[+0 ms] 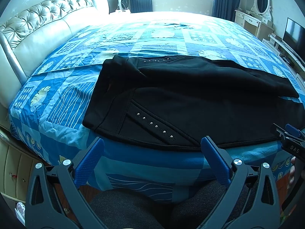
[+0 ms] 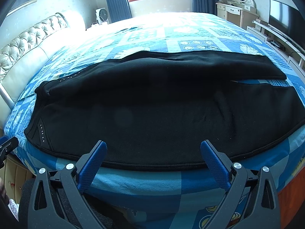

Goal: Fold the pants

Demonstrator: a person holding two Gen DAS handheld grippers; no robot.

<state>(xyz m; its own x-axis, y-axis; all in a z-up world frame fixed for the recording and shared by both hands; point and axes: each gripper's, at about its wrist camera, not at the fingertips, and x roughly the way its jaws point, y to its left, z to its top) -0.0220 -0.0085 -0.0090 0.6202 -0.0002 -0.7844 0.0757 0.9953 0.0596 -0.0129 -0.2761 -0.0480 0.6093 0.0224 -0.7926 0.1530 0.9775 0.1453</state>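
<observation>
Black pants (image 1: pixel 190 99) with rows of small silver studs lie flat along the near edge of the bed, waistband to the left and legs running right. They also fill the right wrist view (image 2: pixel 152 110), where the two legs lie side by side. My left gripper (image 1: pixel 152 143) is open and empty, hovering just off the near hem by the studded pocket. My right gripper (image 2: pixel 153 147) is open and empty, just in front of the near leg's edge. The right gripper also shows at the right edge of the left wrist view (image 1: pixel 291 139).
The bed (image 1: pixel 57 103) has a blue patterned sheet and a tufted cream headboard (image 1: pixel 38 24) on the left. A dresser with mirror (image 1: pixel 253 17) and a TV on a stand (image 1: pixel 294 36) stand at the right. A fan (image 1: pixel 124 2) is by the window.
</observation>
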